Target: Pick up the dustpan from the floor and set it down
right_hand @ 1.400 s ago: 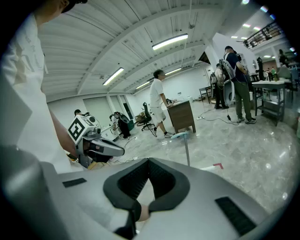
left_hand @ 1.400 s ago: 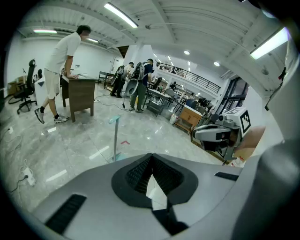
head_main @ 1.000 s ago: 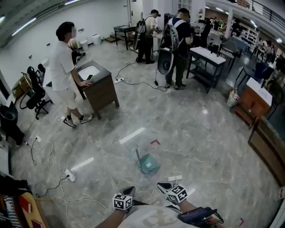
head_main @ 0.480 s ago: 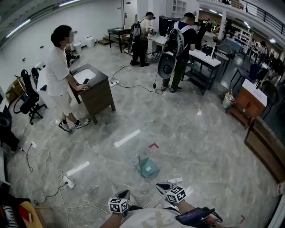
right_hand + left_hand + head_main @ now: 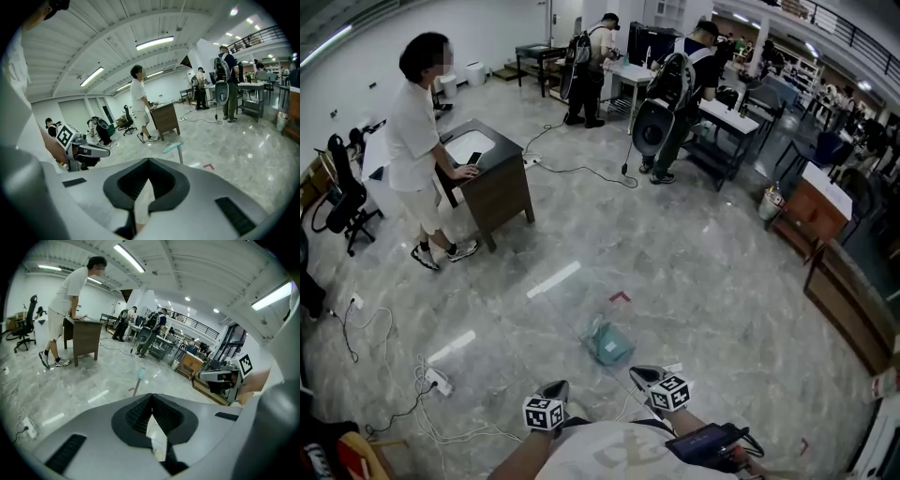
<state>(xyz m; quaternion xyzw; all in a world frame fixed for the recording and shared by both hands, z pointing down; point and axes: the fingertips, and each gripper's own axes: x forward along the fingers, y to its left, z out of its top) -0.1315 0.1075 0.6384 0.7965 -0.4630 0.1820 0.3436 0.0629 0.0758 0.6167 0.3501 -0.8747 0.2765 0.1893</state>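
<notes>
A teal dustpan (image 5: 608,344) lies on the grey marble floor with its handle sticking up, just ahead of both grippers. My left gripper (image 5: 555,387) is low in the head view, left of and short of the dustpan, with its jaws shut and empty. My right gripper (image 5: 643,374) is to the dustpan's near right, also shut with nothing between its jaws. In the left gripper view the dustpan (image 5: 139,378) stands on the floor beyond the closed jaws (image 5: 151,405). The right gripper view shows the dustpan (image 5: 174,147) above its closed jaws (image 5: 148,176).
A red tape mark (image 5: 621,297) and white tape strips (image 5: 553,279) lie beyond the dustpan. A power strip with cables (image 5: 438,381) is on the left floor. A person stands at a wooden desk (image 5: 495,186). Wooden cabinets (image 5: 842,305) line the right; people work at tables behind.
The view has advanced across the floor. Both grippers have moved forward, and the dustpan now sits closer to them. Both pairs of jaws stay shut.
</notes>
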